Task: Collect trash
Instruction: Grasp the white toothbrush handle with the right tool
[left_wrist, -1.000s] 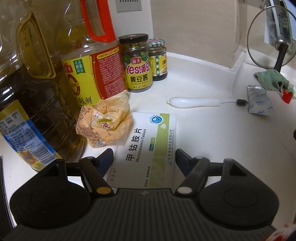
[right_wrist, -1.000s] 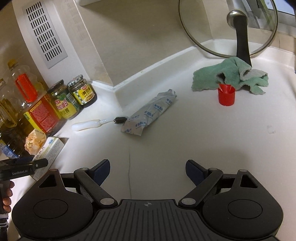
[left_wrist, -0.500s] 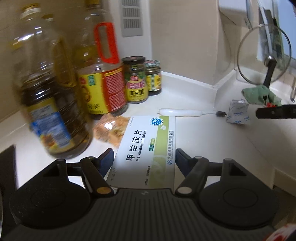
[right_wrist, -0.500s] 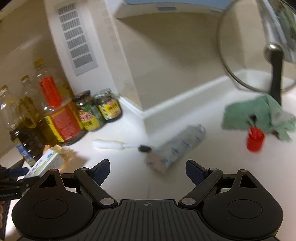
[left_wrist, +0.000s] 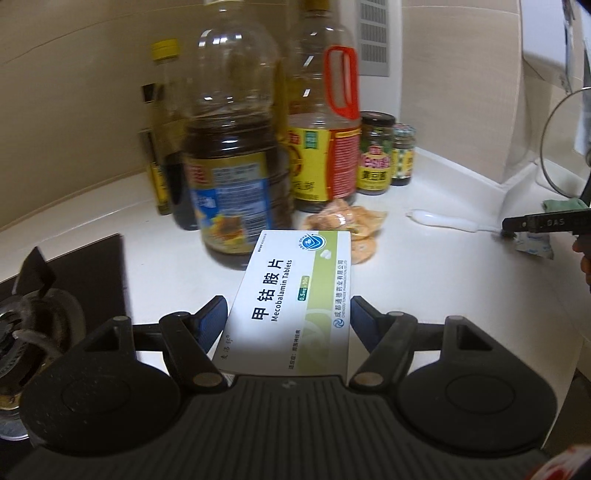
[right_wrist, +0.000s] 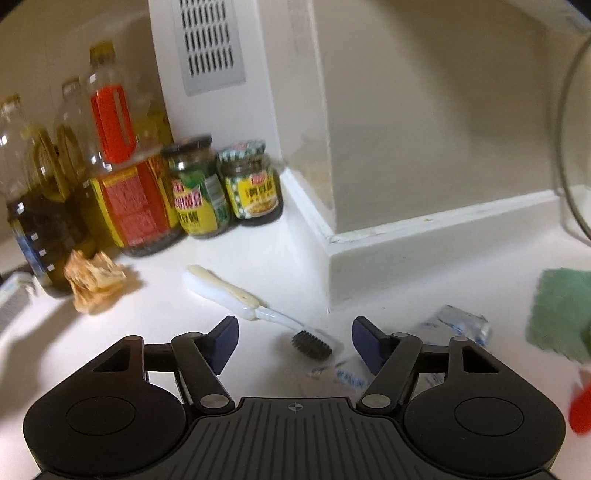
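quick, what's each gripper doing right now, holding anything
left gripper: closed on the white and green cardboard tablet box.
right gripper: jaws closing, holding nothing yet; the white brush and silver foil packet lie under it.

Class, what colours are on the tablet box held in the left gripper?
The tablet box is white with a light-green band; left wrist view.

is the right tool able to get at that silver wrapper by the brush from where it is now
Probably yes. The silver wrapper lies flat on the counter, partly between and under the right tool's closing jaws. Only the brush head lies close beside it and could be caught too.
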